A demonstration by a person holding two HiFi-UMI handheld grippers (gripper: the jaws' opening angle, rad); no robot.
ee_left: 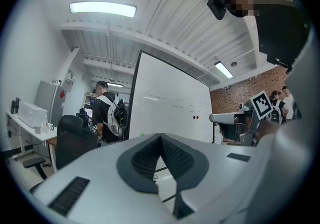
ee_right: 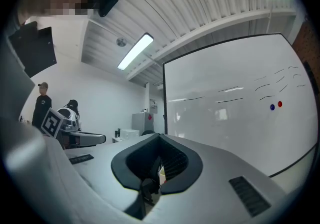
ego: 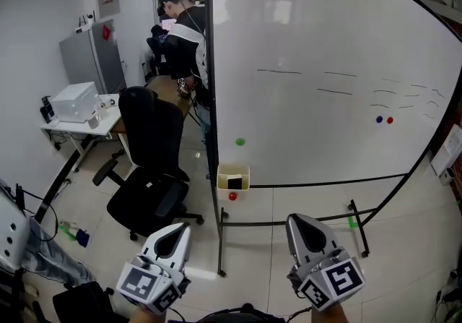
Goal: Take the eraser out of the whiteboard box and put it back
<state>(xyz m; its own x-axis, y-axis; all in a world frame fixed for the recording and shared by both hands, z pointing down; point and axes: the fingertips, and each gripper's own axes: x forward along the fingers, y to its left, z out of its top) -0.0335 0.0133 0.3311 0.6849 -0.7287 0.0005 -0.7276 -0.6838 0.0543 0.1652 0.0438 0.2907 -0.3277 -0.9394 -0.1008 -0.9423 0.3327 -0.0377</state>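
While held level toward the whiteboard box (ego: 224, 179), left claw (ego: 175, 230) and right claw (ego: 298, 220) are closed.

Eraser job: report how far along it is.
Done: nothing that shows. The dark eraser sits in the cream box at the lower left corner of the whiteboard. In hand: nothing. The left gripper and right gripper are both shut and empty, held low and well short of the box. Left: reach the box, take the eraser out, put it back.
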